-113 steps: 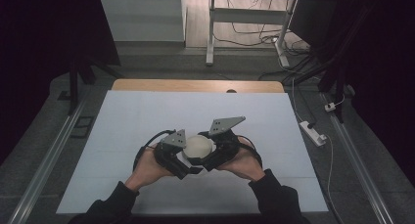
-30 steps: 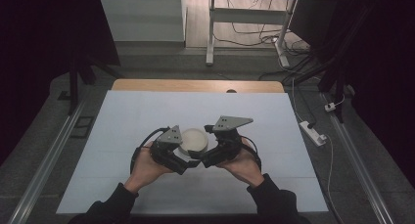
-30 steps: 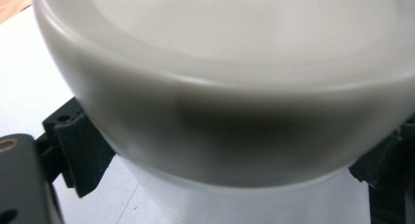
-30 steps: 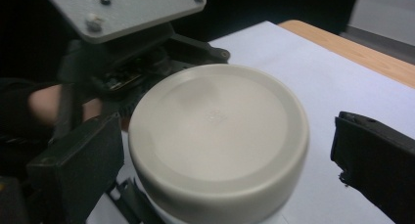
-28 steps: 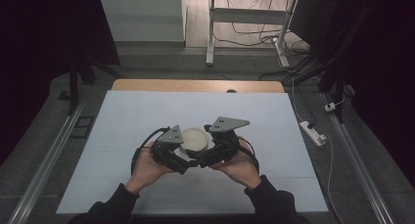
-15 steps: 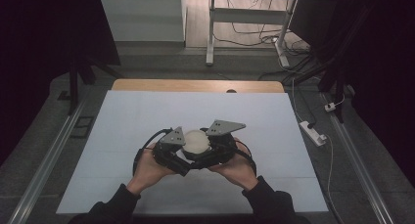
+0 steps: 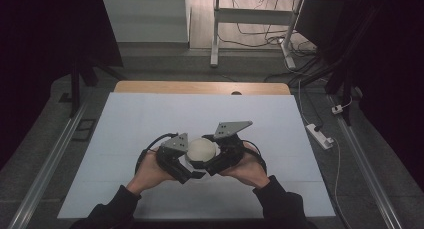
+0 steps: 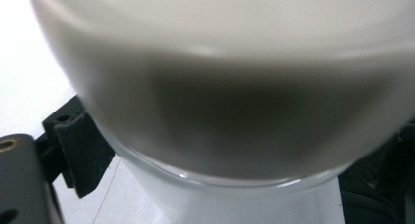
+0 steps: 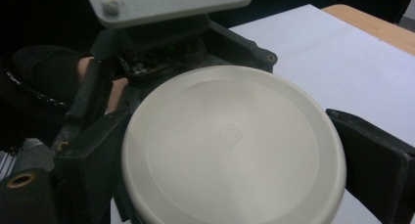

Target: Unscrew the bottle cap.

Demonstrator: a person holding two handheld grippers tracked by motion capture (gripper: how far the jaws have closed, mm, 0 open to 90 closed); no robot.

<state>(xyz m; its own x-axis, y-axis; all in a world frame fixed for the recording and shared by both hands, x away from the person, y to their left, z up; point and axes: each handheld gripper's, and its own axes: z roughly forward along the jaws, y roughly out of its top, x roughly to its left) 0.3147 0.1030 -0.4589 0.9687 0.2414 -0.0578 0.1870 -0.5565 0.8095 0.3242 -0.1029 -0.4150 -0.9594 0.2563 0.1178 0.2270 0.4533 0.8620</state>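
Observation:
A round jar with a cream lid [image 7: 201, 149] is held a little above the white table sheet [image 7: 150, 114], near its front middle. My left gripper [image 7: 176, 162] comes in from the left and my right gripper [image 7: 221, 158] from the right, so they meet at the jar. In the left gripper view the jar's clear body [image 8: 230, 194] sits between the jaws under the lid's rim [image 8: 235, 111], very close and blurred. In the right gripper view the flat lid [image 9: 230, 141] lies between the two black jaws, which press on its sides.
A strip of wooden tabletop [image 7: 200, 87] shows beyond the sheet. A white power strip [image 7: 320, 135] lies on the floor to the right, with cables behind it. Metal rails [image 7: 50, 159] run along both sides of the table.
Both hands have drawn slightly nearer to the person with the jar. The right gripper has turned a little about the lid, and its grey plate has swung and dropped.

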